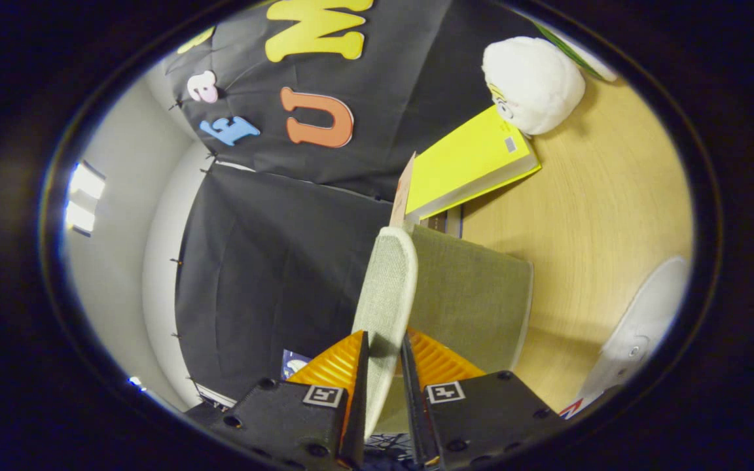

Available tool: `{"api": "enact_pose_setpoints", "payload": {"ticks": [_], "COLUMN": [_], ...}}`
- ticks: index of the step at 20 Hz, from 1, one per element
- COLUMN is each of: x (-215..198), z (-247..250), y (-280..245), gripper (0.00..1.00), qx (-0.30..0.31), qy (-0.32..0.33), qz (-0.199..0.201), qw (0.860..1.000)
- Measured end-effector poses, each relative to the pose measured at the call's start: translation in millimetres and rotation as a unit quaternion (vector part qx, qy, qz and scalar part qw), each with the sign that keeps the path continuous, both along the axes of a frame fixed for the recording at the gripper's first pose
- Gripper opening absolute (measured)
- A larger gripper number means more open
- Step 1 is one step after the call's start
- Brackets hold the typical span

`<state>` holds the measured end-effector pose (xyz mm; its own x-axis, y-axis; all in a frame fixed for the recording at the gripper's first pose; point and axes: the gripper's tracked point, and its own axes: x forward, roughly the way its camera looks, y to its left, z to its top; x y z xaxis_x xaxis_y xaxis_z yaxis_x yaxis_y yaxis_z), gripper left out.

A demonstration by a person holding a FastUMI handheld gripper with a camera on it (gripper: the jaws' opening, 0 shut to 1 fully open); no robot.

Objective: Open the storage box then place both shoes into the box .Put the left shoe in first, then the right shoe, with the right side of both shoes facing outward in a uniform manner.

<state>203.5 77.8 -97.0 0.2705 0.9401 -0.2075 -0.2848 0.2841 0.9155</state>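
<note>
Gripper: the handheld two-finger gripper (pixel 383 373) is clenched on the lid, one finger pressing each face of its thin edge.
Lid: the pale grey-green fabric lid (pixel 387 294) of the storage box stands raised on edge between the fingers and runs on beyond them (the whole view is rolled sideways, so the table looks upright).
Storage box: the grey-green fabric storage box (pixel 475 301) sits just behind the lid, touching it along the hinge side, on the light wooden tabletop (pixel 599 216); whether anything lies inside cannot be told.
Shoe: a white shoe (pixel 639 327) lies on the tabletop well apart from the box, towards the table's near edge; which foot it fits cannot be told.
Book: a bright yellow flat book (pixel 468 163) rests beyond the box, with a thin cardboard sheet (pixel 403 190) at its edge.
Soft toy: a white round plush toy (pixel 534 82) sits just beyond the book, near the table's far corner.
Backdrop: black cloth wall (pixel 272 261) beside the table.
</note>
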Motion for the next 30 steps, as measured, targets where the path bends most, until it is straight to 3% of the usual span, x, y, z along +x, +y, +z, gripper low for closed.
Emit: {"api": "enact_pose_setpoints", "payload": {"ticks": [4,8,17,24,25,30], "x": [-3.4,-12.3,-25.3,-25.8,-28.7,-41.5], "z": [25.0,55.9,138.3,157.8,154.8,121.1], "y": [2.9,15.9,111.7,227.3,243.7,288.1], "gripper": [0.14,0.09,0.09,0.18,0.2,0.96], "qx": [-0.024,-0.03,-0.036,-0.071,-0.078,-0.163], "qy": [-0.028,-0.049,-0.088,-0.12,-0.12,-0.146], "qz": [-0.009,-0.018,-0.013,0.006,0.013,0.026], "qw": [0.999,0.998,0.995,0.99,0.99,0.976]}}
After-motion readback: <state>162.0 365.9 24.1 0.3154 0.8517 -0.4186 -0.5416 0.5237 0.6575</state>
